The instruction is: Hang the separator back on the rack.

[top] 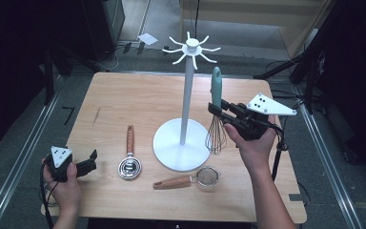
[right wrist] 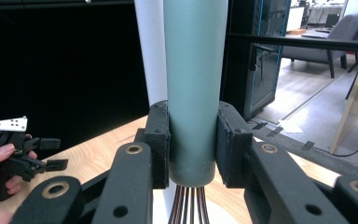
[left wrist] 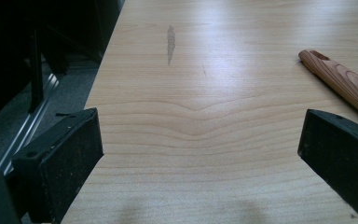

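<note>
Right gripper clamps the teal-handled wire whisk upright, just right of the white hook-topped stand.

Wood-handled slotted spoon and wood-handled mesh strainer lie before the stand's base, toward the table's near edge; far-left tabletop is bare. The left gripper view shows the left gripper gaping, empty, near the left edge.

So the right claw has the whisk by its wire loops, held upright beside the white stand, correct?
Not quite: the right claw grips the whisk by its green handle, just above the wires, as the right gripper view shows. It is upright beside the white stand.
</note>
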Demonstrator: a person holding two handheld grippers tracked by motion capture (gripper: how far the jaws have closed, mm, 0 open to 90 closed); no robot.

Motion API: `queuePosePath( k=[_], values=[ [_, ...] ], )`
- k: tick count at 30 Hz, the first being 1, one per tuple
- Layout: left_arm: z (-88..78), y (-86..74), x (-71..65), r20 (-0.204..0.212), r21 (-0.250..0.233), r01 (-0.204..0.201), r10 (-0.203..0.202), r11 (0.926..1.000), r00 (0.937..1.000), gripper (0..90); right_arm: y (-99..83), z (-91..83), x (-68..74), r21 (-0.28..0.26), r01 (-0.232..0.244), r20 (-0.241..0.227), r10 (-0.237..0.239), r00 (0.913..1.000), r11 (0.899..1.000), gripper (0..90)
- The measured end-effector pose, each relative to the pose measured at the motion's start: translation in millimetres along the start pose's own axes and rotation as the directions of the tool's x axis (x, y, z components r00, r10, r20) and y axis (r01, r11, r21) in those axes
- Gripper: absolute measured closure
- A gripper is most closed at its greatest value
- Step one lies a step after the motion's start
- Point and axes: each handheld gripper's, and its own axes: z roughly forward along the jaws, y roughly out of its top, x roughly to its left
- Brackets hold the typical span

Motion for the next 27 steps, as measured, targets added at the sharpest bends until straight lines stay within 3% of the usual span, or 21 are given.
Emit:
queuePosePath(
  k=[13, 27],
  values=[
    [-0.3, -0.1, -0.1, 0.000, -0.003, -0.001, 0.001, 1.0000, 1.0000, 0.0, 17.3, -4.4, 8.3, -0.057, -0.008, -0.032, 0.007, 0.9995, 0.998, 71.1],
    [-0.2, 0.0, 0.0, 0.001, 0.000, -0.002, 0.002, 1.0000, 1.0000, 0.0, 21.7, -8.7, 15.9, -0.089, 0.001, -0.051, -0.006, 0.9987, 0.996, 71.2]
  ],
)
